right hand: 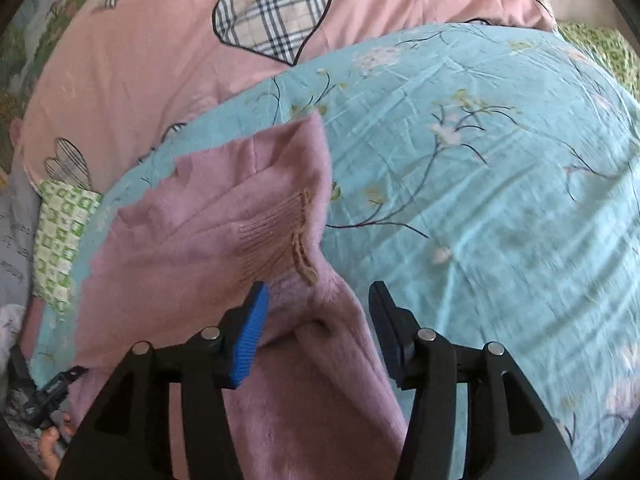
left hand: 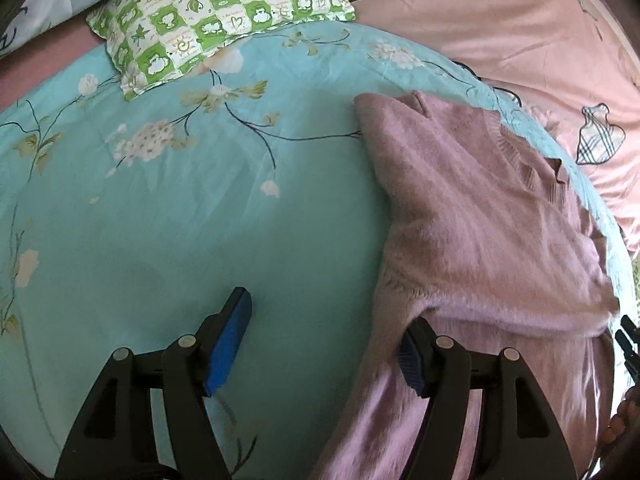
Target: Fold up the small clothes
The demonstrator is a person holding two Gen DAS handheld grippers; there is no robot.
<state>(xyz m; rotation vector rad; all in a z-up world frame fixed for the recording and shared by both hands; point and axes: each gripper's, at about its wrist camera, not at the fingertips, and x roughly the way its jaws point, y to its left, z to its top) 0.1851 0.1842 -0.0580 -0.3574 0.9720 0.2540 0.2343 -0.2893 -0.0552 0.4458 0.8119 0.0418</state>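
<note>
- On the bed, a pink fuzzy sweater (left hand: 472, 216) lies on a turquoise floral sheet (left hand: 180, 220), partly folded, with one layer turned over the body.
- From the left wrist view, the left hand-held gripper (left hand: 324, 344) stands wide, its blue pads well apart; one pad is over bare sheet and the other sits at the sweater's edge, with fabric draped against that finger.
- Whether that finger presses the fabric I cannot tell.
- From the right wrist view, the right hand-held gripper (right hand: 320, 336) also stands wide, with a bunched ridge of the sweater (right hand: 224, 240) running up between its two pads; neither pad clearly pinches it.
- A ribbed band with a tan stitched seam (right hand: 302, 252) shows just beyond the right gripper's tips.
- A green-and-white checked pillow (left hand: 216, 16) rests at the far side of the sheet.
- A pink quilt with plaid hearts (right hand: 276, 20) lies beside the turquoise sheet.
</note>
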